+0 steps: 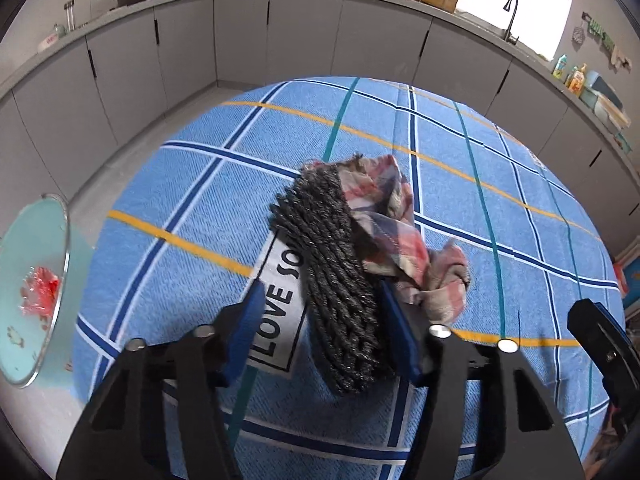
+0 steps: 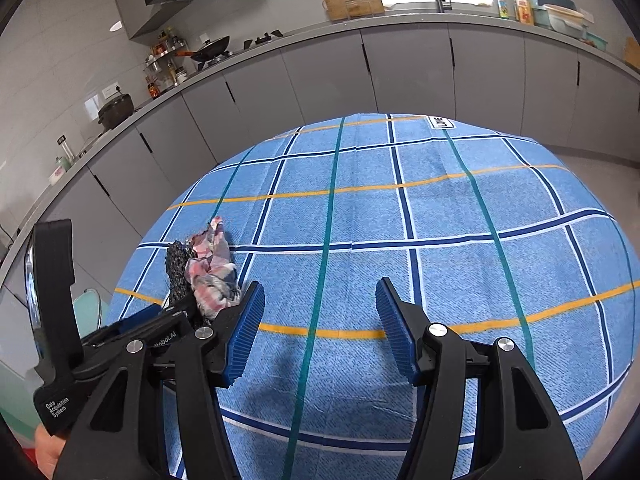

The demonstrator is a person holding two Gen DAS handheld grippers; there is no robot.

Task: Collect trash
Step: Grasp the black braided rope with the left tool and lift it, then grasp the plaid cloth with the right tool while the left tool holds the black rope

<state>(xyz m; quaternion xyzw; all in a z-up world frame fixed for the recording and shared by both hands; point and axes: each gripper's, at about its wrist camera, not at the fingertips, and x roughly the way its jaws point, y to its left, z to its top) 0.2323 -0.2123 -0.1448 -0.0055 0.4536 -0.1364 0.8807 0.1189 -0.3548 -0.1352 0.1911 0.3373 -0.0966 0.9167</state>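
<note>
A dark grey braided yarn bundle (image 1: 336, 280) lies on the blue checked tablecloth (image 1: 192, 208), with a crumpled pink plaid cloth (image 1: 400, 232) against its right side. My left gripper (image 1: 322, 284) straddles the bundle's near end. The right pad (image 1: 394, 328) sits close against the yarn, while the left pad (image 1: 248, 328) stands apart from it, so the jaws are open. In the right wrist view the cloth (image 2: 212, 276) and bundle (image 2: 178, 268) lie at the left, by the left gripper (image 2: 160, 314). My right gripper (image 2: 320, 282) hangs open over bare tablecloth (image 2: 460, 220).
A teal bin (image 1: 24, 360) with a metal rim stands off the table's left edge, holding a red crumpled wrapper (image 1: 40, 292). The bin (image 2: 88, 308) also shows in the right wrist view. Grey kitchen cabinets (image 1: 240, 40) and a cluttered counter ring the room. The right gripper's body (image 1: 600, 332) is at the right.
</note>
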